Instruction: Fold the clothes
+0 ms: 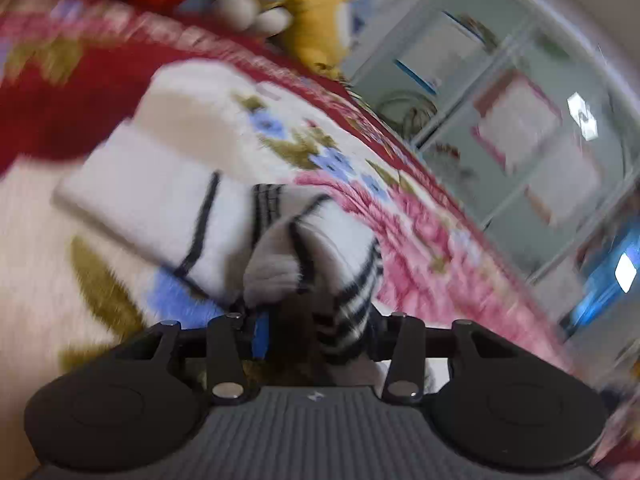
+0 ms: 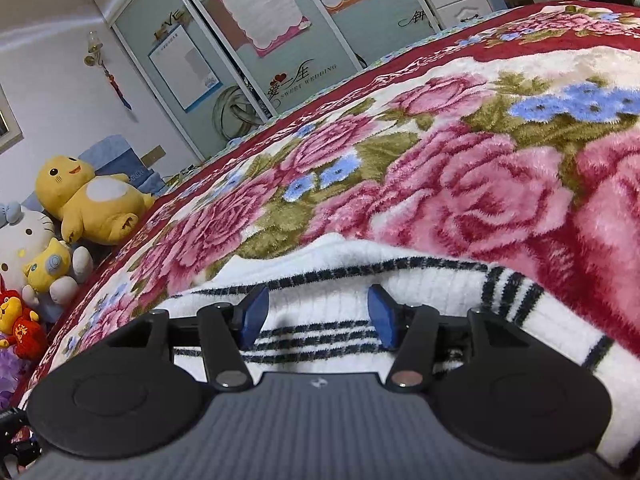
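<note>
Sweater (image 1: 168, 216) blurred, bunched fabric hiding left gripper (image 1: 316, 332) jaws

The whole left wrist view is smeared by motion blur, so the stuffed toys (image 1: 280, 4) at its top edge are cut off and shapeless, and the papers on the cupboard doors (image 1: 516, 120) cannot be read. The left gripper (image 1: 316, 332) has its fingertips buried under a bunched fold of the white striped sweater (image 1: 168, 208), so its grip cannot be told. In the right wrist view the sweater (image 2: 332, 276) runs under the right gripper (image 2: 318, 312) and out of sight below.
</note>
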The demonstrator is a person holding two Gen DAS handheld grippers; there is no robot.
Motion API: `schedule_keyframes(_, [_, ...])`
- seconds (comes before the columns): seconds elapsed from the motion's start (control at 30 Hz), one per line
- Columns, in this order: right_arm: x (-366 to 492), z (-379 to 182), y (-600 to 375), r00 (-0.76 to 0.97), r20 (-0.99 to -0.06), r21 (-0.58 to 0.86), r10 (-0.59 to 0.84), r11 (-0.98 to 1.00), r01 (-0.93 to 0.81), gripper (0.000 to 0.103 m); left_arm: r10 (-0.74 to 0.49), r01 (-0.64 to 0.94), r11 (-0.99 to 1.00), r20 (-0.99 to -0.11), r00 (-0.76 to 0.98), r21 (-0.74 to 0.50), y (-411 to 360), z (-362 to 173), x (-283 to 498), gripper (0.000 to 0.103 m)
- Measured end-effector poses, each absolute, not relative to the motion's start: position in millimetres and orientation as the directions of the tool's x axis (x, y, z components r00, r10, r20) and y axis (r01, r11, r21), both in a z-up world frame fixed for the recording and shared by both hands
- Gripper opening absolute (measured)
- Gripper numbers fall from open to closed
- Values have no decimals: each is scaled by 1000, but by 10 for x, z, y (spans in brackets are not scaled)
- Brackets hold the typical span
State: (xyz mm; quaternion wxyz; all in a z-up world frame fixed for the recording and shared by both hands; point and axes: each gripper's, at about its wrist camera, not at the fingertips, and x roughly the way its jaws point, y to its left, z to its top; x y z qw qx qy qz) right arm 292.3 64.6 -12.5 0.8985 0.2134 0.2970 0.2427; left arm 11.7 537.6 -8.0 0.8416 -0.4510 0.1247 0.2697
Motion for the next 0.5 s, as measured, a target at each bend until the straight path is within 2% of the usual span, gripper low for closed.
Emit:
schedule_keyframes(0.07, [2925, -126, 644, 705, -429, 529, 564, 790, -310, 56, 325, -535, 342, -436, 839, -773, 5433, -81, 0, 50])
schedule_keyframes(0.13, [2927, -125, 644, 705, -429, 531, 566, 789, -310, 56, 343, -536, 301, -434, 833, -789, 5410, 48, -123, 53])
schedule_keyframes(0.23, [2930, -124, 643, 703, -428, 533, 568, 787, -311, 56, 439, -580, 385, -410, 799, -718, 5324, 301, -387, 62])
schedule_keyframes(0.27, [2930, -125, 644, 703, -428, 533, 568, 787, -311, 56, 480, -611, 415, -408, 776, -674, 5326, 367, -446, 63])
schedule_keyframes(0.3, [2929, -123, 647, 703, -428, 532, 567, 788, -311, 56, 530, -656, 441, -412, 741, -613, 5352, 419, -481, 67])
schedule_keyframes(0.33, [2927, -122, 650, 704, -429, 530, 566, 789, -311, 56, 579, -698, 461, -410, 705, -548, 5378, 470, -516, 74])
schedule_keyframes(0.37, [2926, -121, 653, 704, -429, 529, 566, 789, -312, 56, 626, -737, 476, -403, 667, -481, 5405, 521, -550, 86])
schedule_keyframes(0.5, [2924, -120, 658, 704, -430, 526, 566, 791, -314, 57, 616, -804, 434, -518, 594, -406, 5935, 365, -456, 86])
